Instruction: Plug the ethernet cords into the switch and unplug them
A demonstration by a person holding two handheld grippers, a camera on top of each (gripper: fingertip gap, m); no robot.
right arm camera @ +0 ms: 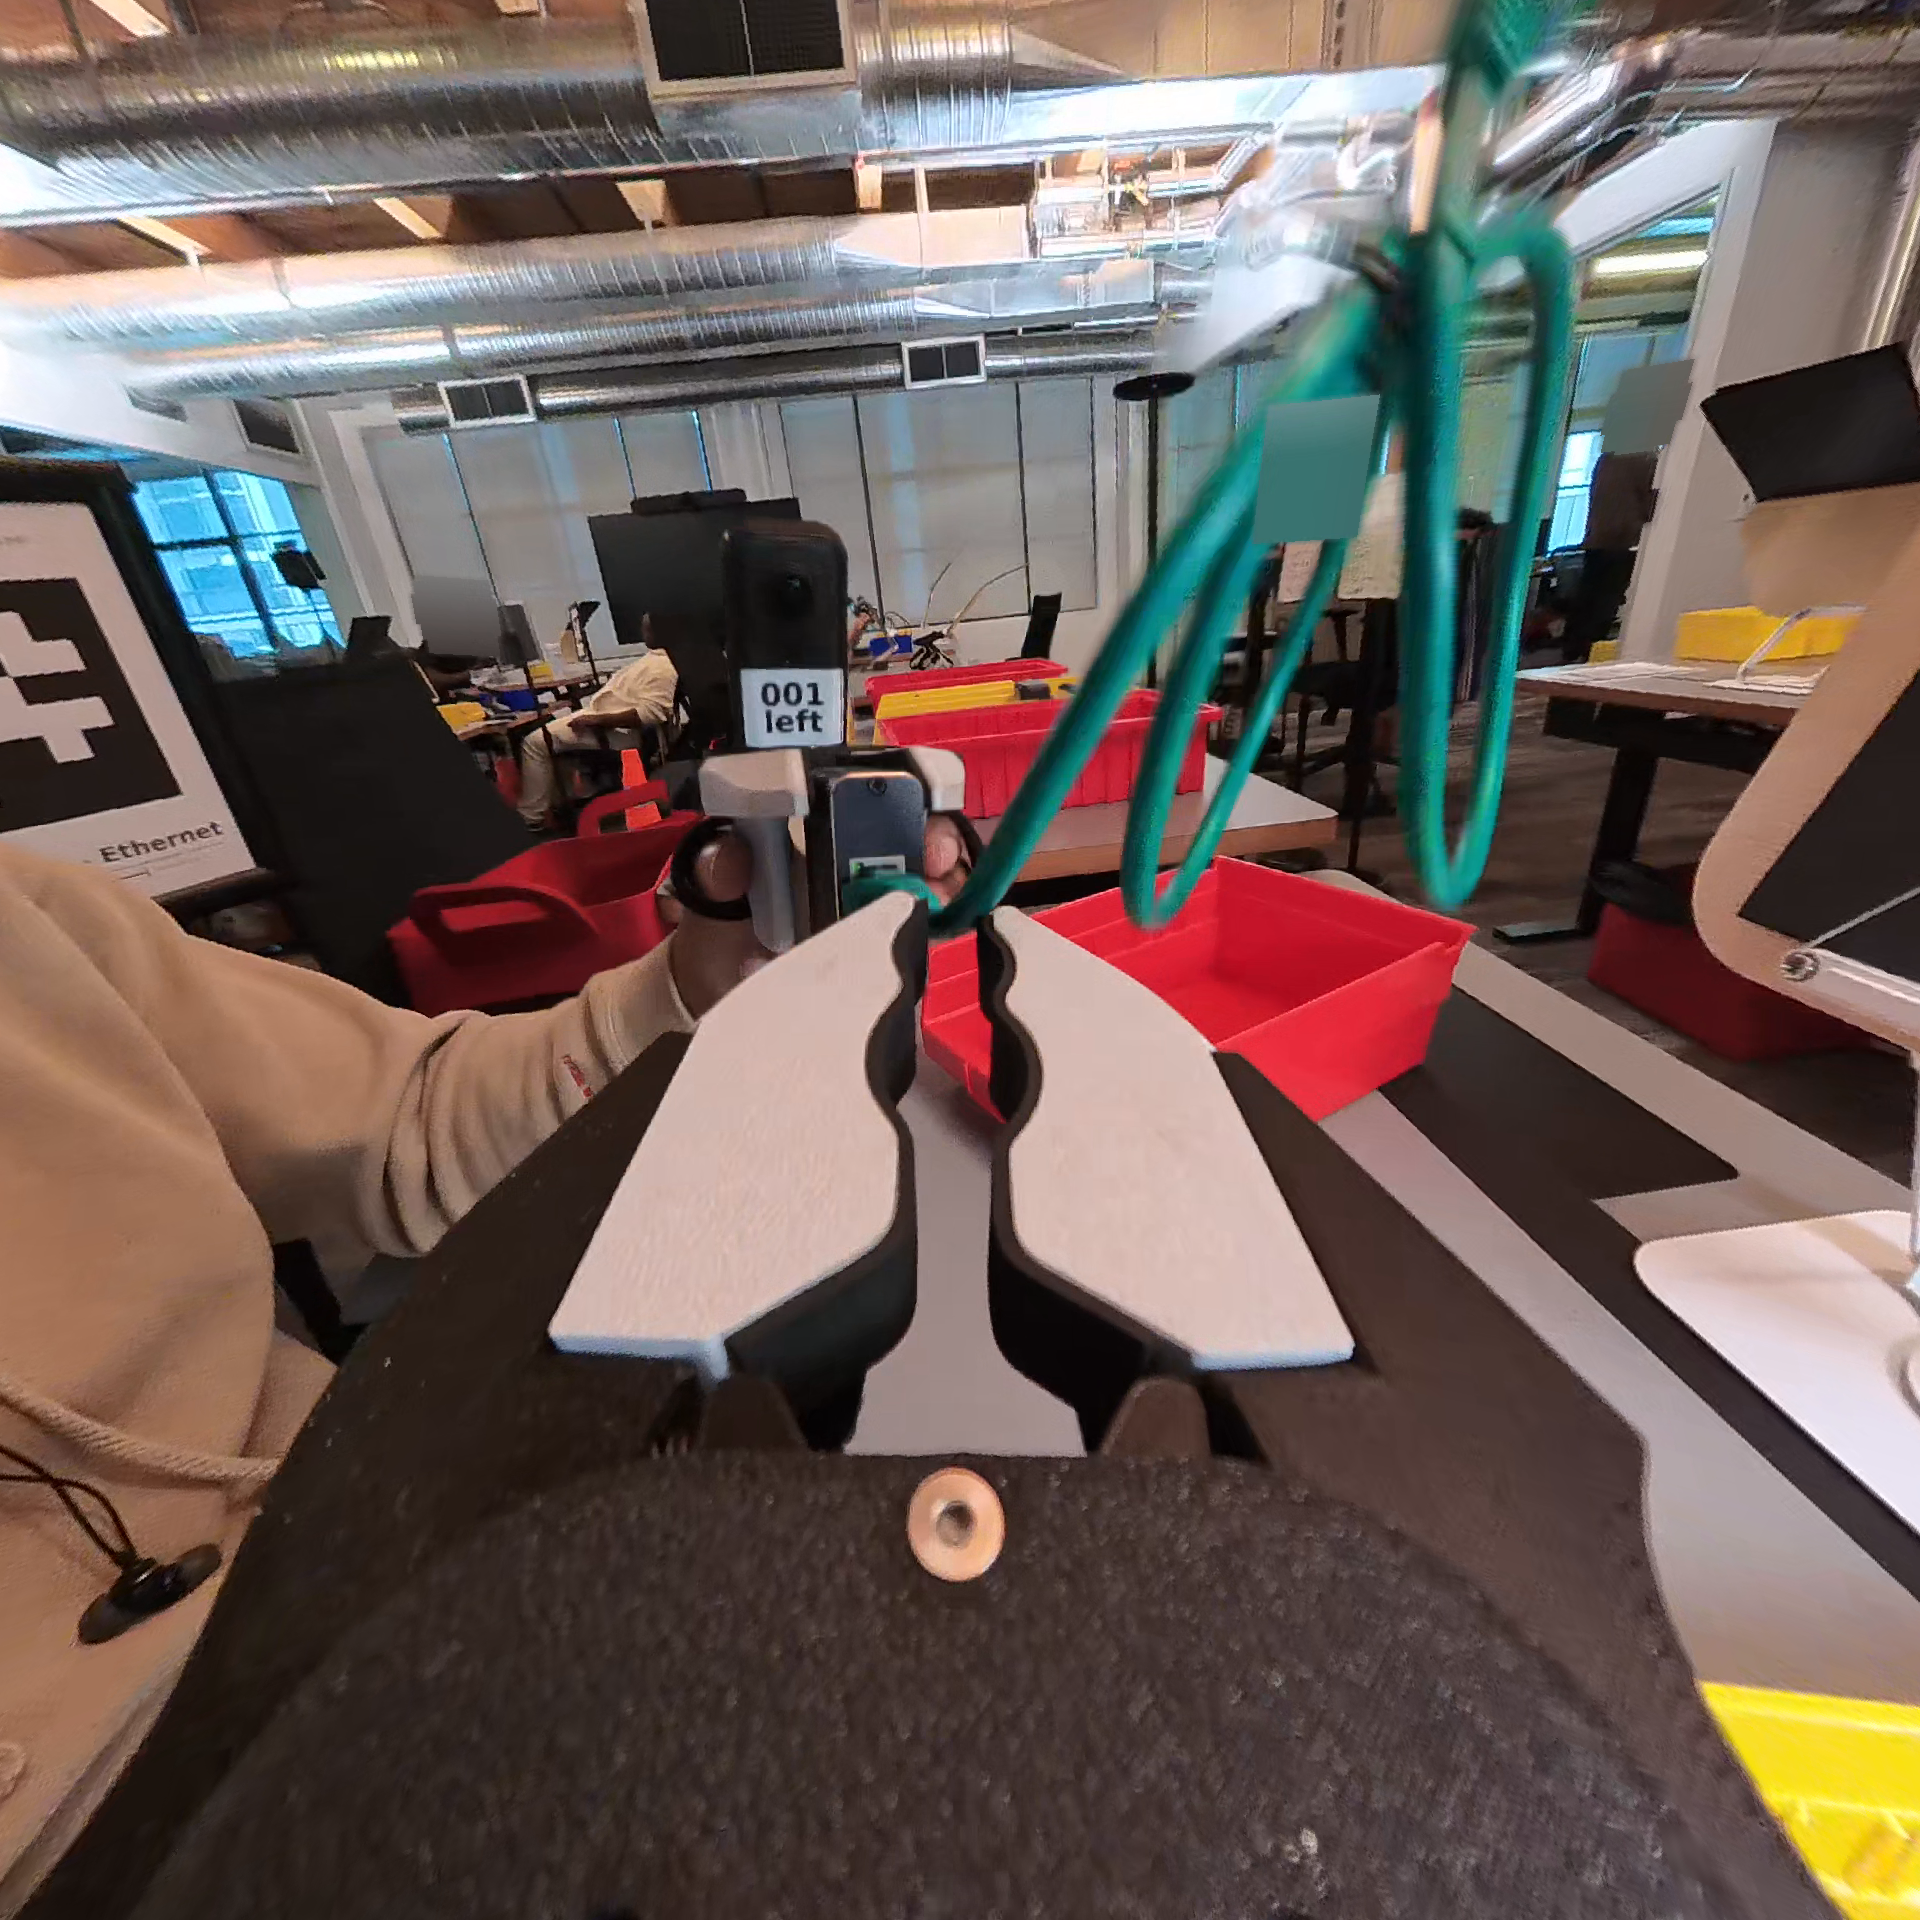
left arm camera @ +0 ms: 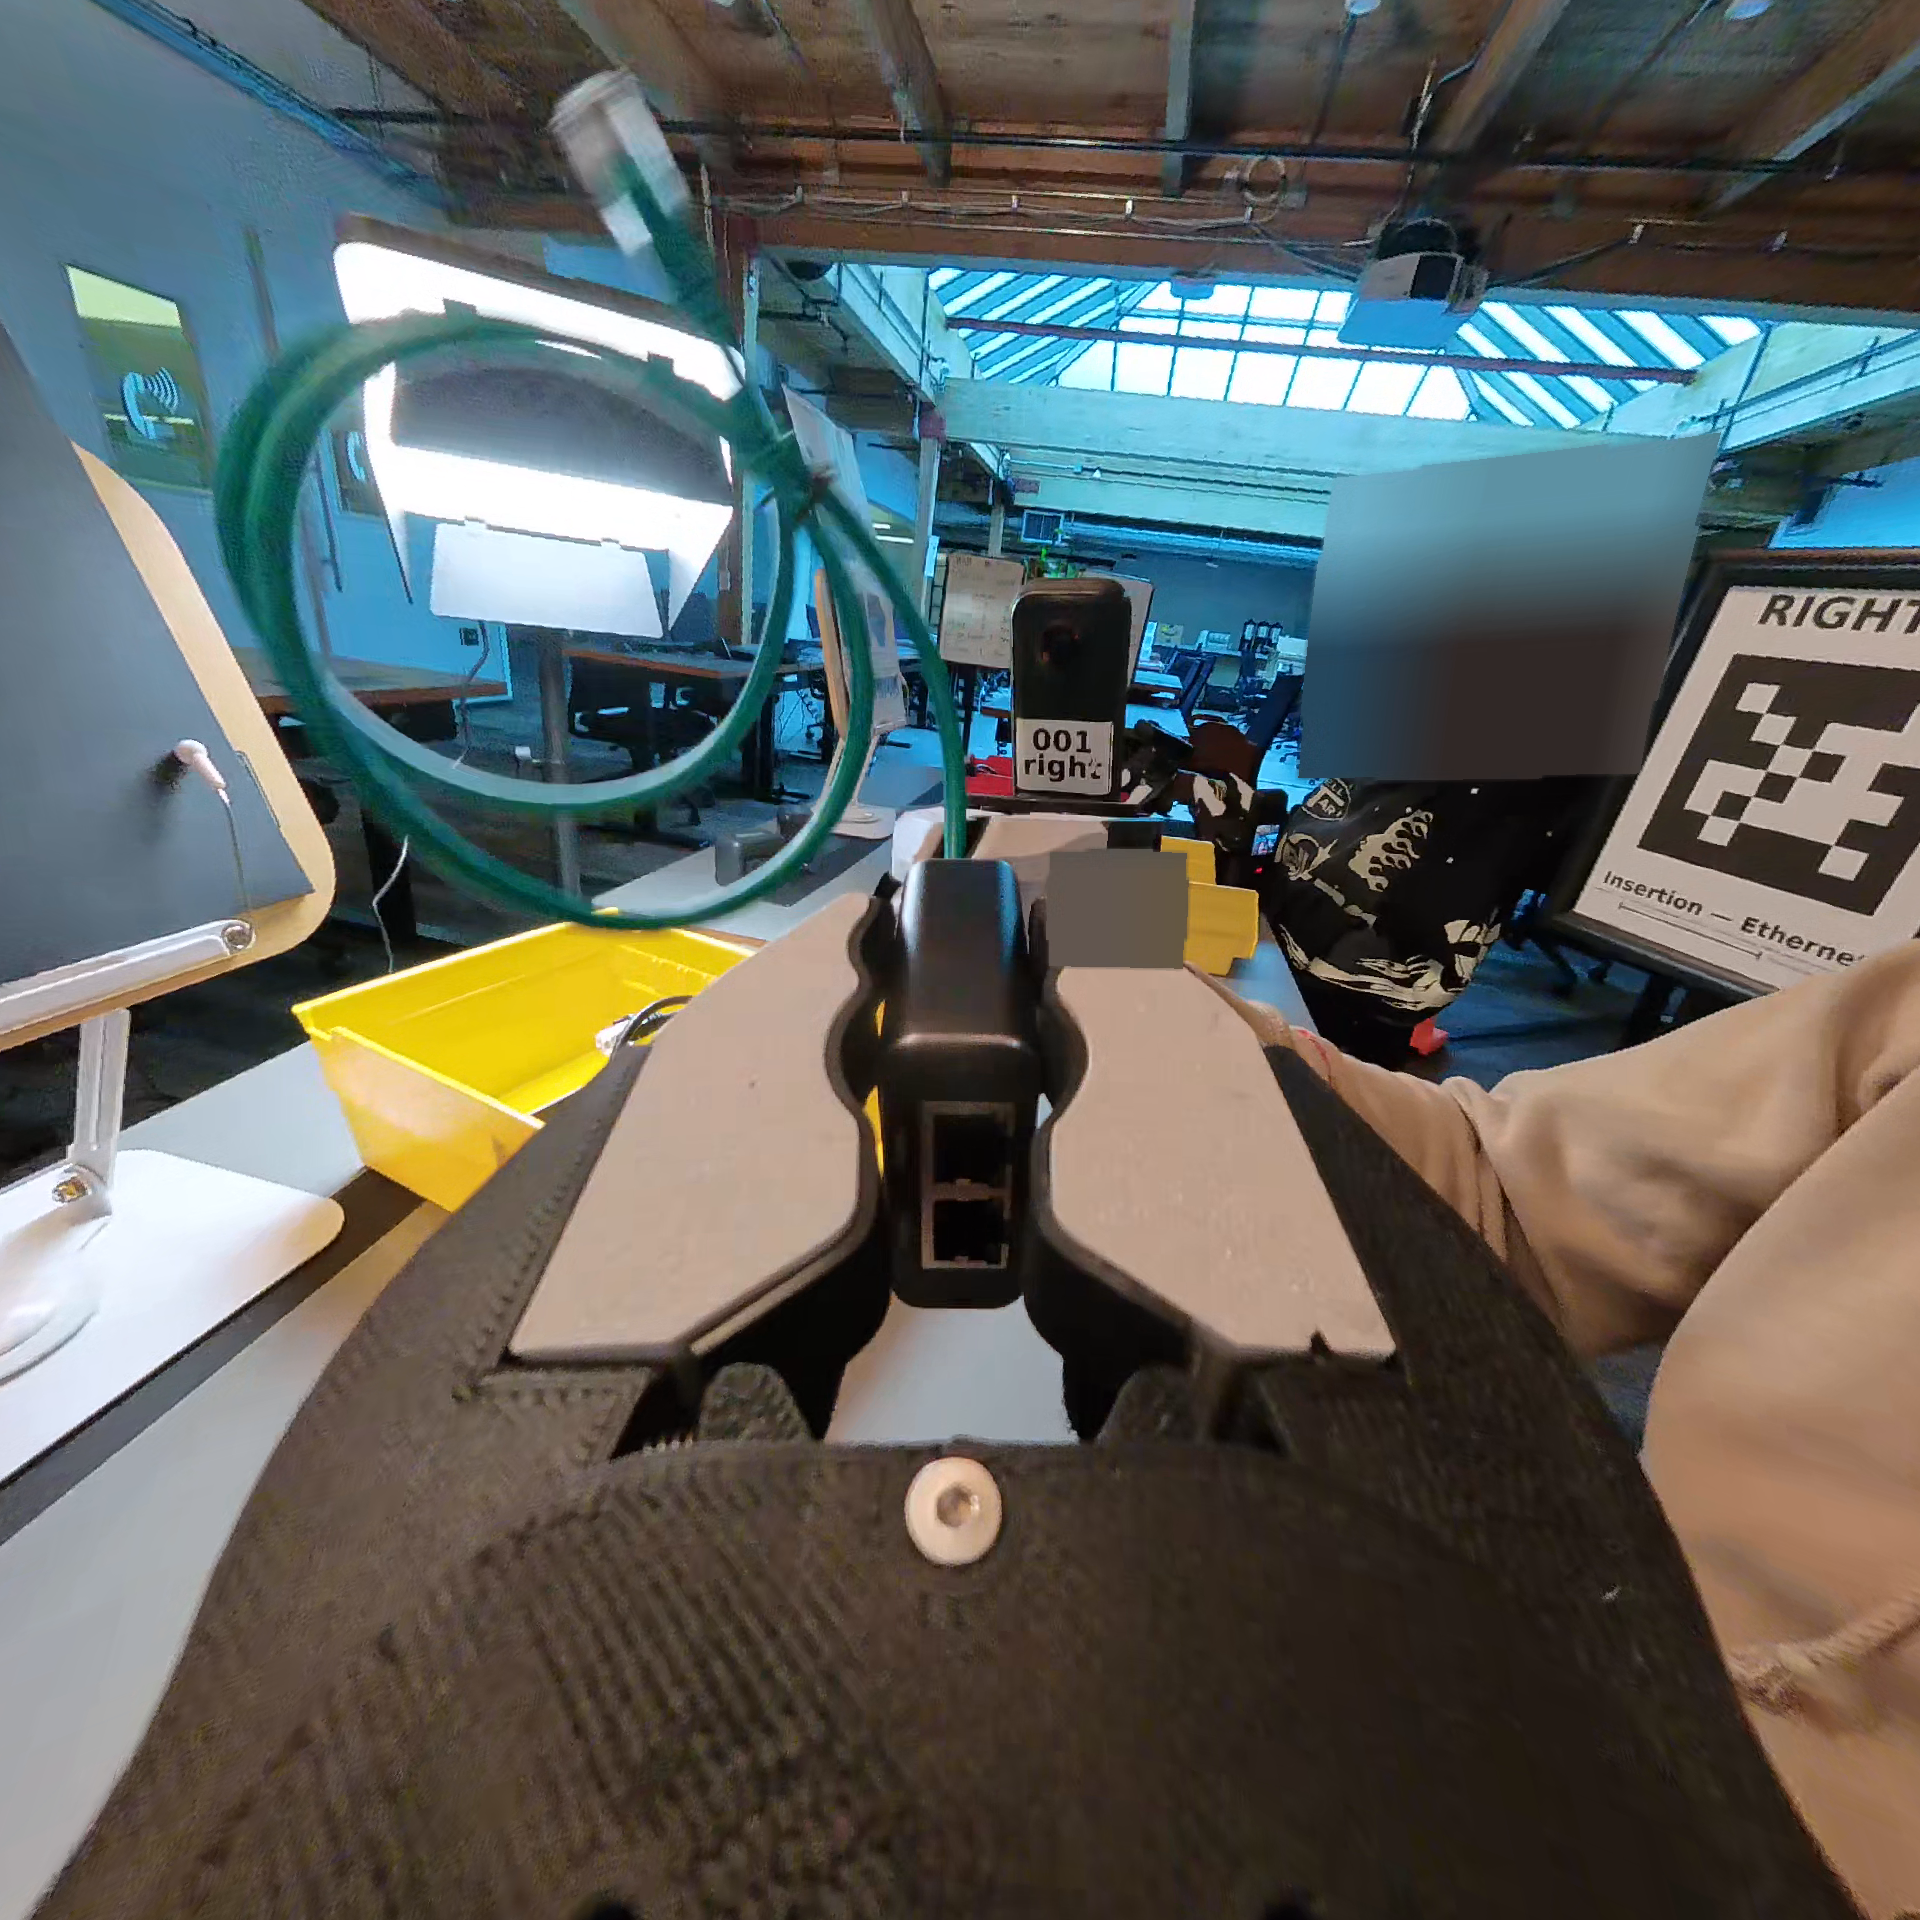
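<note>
The left tool [left arm camera: 961, 997] is clenched on the small black plastic switch [left arm camera: 961, 1081], held above the tabletop [left arm camera: 187, 1558] with two vacant ports facing the camera. The right tool [right arm camera: 956, 925] pinches the coiled green ethernet cord [right arm camera: 1174, 665] just behind its plug, at the switch's far end. Judged risk: the raised, swinging coil may twist the plug and jam its seating or removal.

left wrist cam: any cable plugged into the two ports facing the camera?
No: both near ports of the small black switch in the left gripper show empty.
</note>
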